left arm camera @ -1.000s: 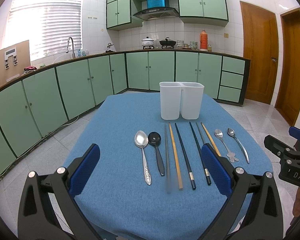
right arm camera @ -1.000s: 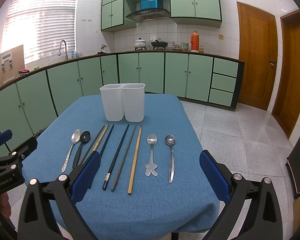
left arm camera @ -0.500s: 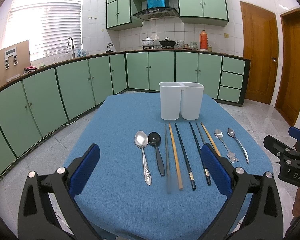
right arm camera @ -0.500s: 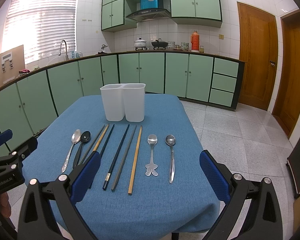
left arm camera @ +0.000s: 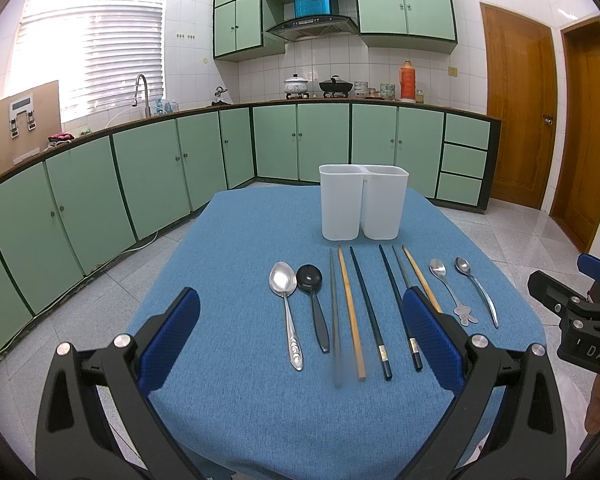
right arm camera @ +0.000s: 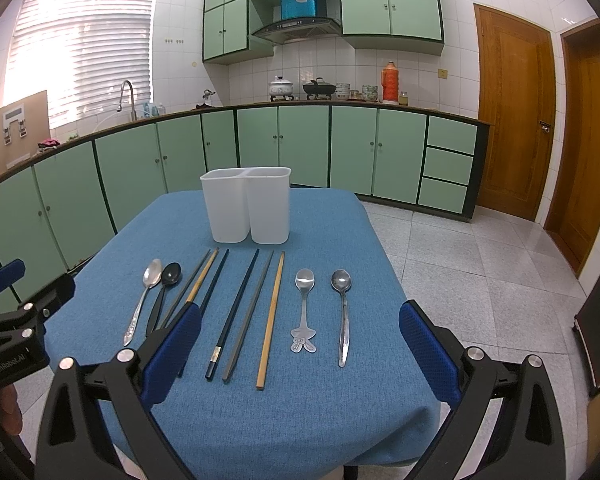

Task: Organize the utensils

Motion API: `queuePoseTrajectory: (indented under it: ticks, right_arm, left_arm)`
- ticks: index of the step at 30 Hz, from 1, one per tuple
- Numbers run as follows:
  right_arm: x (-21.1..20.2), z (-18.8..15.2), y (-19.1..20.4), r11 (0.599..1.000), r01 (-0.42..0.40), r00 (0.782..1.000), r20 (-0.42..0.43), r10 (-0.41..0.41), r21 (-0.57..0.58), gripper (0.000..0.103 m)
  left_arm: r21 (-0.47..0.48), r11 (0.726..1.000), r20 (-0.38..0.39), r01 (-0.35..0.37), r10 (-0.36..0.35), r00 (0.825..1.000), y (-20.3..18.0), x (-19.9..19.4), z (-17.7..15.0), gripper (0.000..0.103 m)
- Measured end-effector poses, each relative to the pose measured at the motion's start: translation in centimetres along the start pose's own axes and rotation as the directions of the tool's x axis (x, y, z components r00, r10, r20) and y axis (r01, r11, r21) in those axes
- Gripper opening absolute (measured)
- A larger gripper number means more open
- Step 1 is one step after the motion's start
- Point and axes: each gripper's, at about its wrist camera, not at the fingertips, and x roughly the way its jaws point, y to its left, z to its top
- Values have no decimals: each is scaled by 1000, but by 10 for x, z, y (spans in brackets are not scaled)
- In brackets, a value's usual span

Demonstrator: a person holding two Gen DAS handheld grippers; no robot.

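Observation:
A white two-compartment holder (left arm camera: 363, 207) (right arm camera: 247, 204) stands at the far middle of the blue table (left arm camera: 236, 248) (right arm camera: 332, 408). In front of it lies a row of utensils: a steel spoon (left arm camera: 286, 308) (right arm camera: 142, 300), a black spoon (left arm camera: 314, 304) (right arm camera: 162, 296), several chopsticks (left arm camera: 350, 312) (right arm camera: 270, 320), a steel spoon with a figure handle (left arm camera: 450, 290) (right arm camera: 304, 312) and another steel spoon (left arm camera: 476, 290) (right arm camera: 342, 312). My left gripper (left arm camera: 300, 336) is open and empty above the near edge. My right gripper (right arm camera: 300, 344) is open and empty likewise.
Green kitchen cabinets (left arm camera: 140, 176) run along the left and back with a sink tap (left arm camera: 142, 94) and pots on the counter. Two wooden doors (right arm camera: 512, 120) are at the right. Tiled floor surrounds the table.

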Motion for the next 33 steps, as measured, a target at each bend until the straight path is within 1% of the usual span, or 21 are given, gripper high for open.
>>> queuePoseTrajectory:
  ticks: [25,28,30,32,33]
  right_arm:
    - [2,0,-1,1000,0,1000,0,0,2,97]
    - [5,1,-3,1000,7,1000,-2,-7,6,97]
    - [9,3,-7,1000,11,1000,-6,-11,16,97]
    - [19,8,-15,999,20,1000,-9,-20,26,97]
    - [20,8,-16,999,26,1000,-12,-26,28,97]
  left_arm:
    - [0,1000,0,-1,1,1000,6,-2,5,98]
    - [-7,1000,-7,-6,6,1000,15,2,4,98]
    - [-18,999,-29,-34,34,999,30,12,2,98]
    - [-45,996,-60,-78,75,995,51,34,5,98]
    - [-57,994,-75,-89,84,994,58,41,5,98]
